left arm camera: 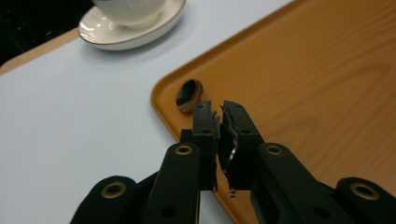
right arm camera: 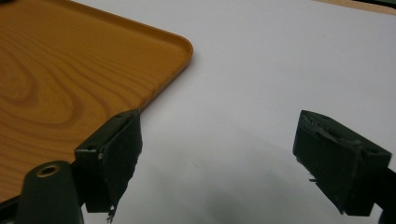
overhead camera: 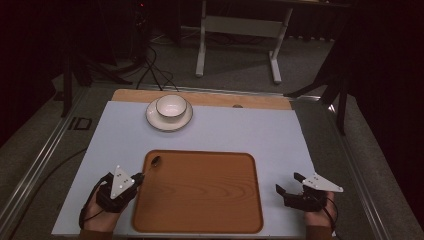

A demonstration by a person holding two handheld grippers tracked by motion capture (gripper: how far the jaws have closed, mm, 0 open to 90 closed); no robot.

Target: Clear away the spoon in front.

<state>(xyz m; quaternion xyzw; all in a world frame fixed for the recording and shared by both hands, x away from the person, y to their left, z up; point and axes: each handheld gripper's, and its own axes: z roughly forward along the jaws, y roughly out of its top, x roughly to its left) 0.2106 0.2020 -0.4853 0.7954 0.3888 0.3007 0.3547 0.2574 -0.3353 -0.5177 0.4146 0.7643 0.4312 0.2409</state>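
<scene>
The left gripper (left arm camera: pixel 218 112) pinches a spoon (left arm camera: pixel 189 95) handle (bowl end on the tray (overhead camera: pixel 200 220)). The right gripper (right arm camera: pixel 217 154) gapes wide, holding nothing.

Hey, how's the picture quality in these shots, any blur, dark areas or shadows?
High view: dim, the room beyond the table nearly black, the tray soft. Left gripper view: the spoon on the tray's corner and the bowl on its saucer look blurred. Right gripper view: soft shadow on the mat between the jaws.

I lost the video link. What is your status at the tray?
Left tongs nearly shut around spoon handle, bowl end at tray corner. Right tongs open, empty, over mat beside tray. Nothing in the way.
</scene>
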